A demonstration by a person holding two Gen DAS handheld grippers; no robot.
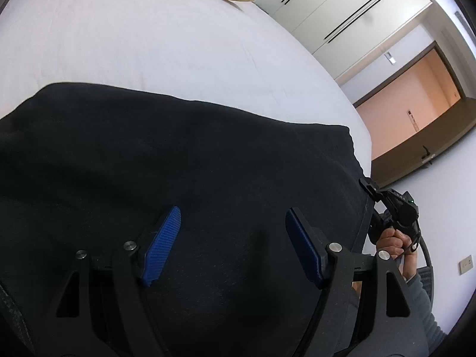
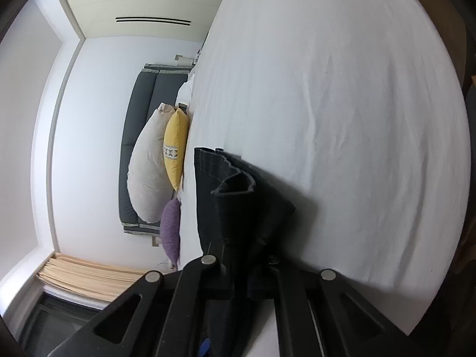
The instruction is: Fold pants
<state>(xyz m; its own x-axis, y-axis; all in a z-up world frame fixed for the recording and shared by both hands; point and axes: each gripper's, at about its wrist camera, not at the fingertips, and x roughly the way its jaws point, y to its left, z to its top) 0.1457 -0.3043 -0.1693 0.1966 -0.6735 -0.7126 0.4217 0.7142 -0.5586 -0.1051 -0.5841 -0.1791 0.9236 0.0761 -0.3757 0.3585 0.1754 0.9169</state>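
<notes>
Black pants (image 1: 178, 154) lie spread on the white bed (image 1: 148, 44). My left gripper (image 1: 232, 223) hovers over the cloth, jaws wide open, blue pads (image 1: 162, 241) apart and empty. My right gripper (image 2: 241, 267) is shut on the pants (image 2: 235, 196) at their hem end, with the fabric bunched between the fingers and lifted off the sheet. The right gripper also shows in the left wrist view (image 1: 395, 205) at the pants' right edge, held by a hand.
Pillows lie at the head of the bed: yellow (image 2: 176, 145), beige (image 2: 148, 169), purple (image 2: 171, 229). The dark headboard (image 2: 139, 113) stands behind them. Wardrobe doors (image 1: 336, 15) and an open doorway (image 1: 410, 104) are beside the bed.
</notes>
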